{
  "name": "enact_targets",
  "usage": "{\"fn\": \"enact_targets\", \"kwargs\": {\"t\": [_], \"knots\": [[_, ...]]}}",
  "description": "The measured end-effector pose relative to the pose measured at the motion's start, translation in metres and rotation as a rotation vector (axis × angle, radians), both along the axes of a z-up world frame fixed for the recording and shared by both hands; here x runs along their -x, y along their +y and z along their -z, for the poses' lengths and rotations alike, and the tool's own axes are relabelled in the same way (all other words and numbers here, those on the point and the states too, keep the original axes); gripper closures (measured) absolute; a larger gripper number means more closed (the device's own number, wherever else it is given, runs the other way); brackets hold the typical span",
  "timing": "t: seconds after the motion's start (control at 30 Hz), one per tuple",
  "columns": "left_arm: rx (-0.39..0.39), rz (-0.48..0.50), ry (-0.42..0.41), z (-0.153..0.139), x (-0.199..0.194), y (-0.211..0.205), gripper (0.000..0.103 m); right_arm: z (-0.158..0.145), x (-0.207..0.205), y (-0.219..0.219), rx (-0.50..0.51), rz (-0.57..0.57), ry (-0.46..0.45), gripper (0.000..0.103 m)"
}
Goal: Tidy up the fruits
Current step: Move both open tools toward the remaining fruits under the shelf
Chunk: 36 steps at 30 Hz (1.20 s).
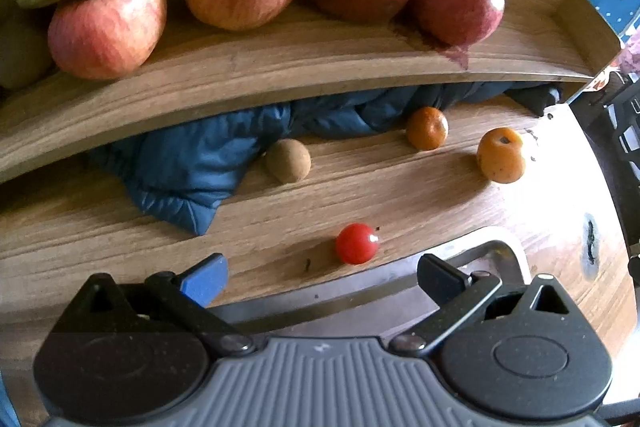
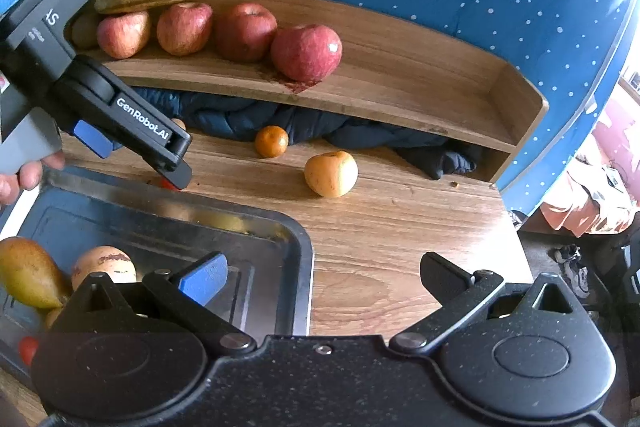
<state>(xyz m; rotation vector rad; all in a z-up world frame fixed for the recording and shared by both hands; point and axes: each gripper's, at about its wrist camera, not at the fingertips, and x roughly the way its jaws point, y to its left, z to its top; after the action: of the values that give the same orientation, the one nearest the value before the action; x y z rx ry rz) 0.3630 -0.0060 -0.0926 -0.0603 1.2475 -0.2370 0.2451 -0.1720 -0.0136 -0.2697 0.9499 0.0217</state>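
Left gripper [image 1: 320, 273] had jaws apart, empty, hovering over the tray's [image 1: 494, 247] far rim with the cherry tomato [image 1: 356, 243] on the table just beyond. Right gripper [image 2: 322, 277] was also spread and empty, near the tray's right edge. Best approach, I'd say: straddle the tomato low and close softly, since it looked prone to rolling or bruising.
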Motion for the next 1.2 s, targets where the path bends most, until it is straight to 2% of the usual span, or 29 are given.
{"fn": "enact_targets", "kwargs": {"t": [0.37, 1.03, 1.2], "knots": [[-0.007, -0.081, 0.01, 0.0, 0.003, 0.003, 0.001, 0.012, -0.019, -0.018, -0.041, -0.009, -0.007, 0.001], [-0.056, -0.244, 0.015, 0.004, 0.002, -0.01, 0.001, 0.044, -0.081, -0.048, -0.132, -0.149, 0.017, 0.001], [-0.051, -0.261, 0.006, 0.003, 0.005, -0.011, 0.002, 0.053, -0.096, -0.053, -0.153, -0.167, 0.048, 0.002]]}}
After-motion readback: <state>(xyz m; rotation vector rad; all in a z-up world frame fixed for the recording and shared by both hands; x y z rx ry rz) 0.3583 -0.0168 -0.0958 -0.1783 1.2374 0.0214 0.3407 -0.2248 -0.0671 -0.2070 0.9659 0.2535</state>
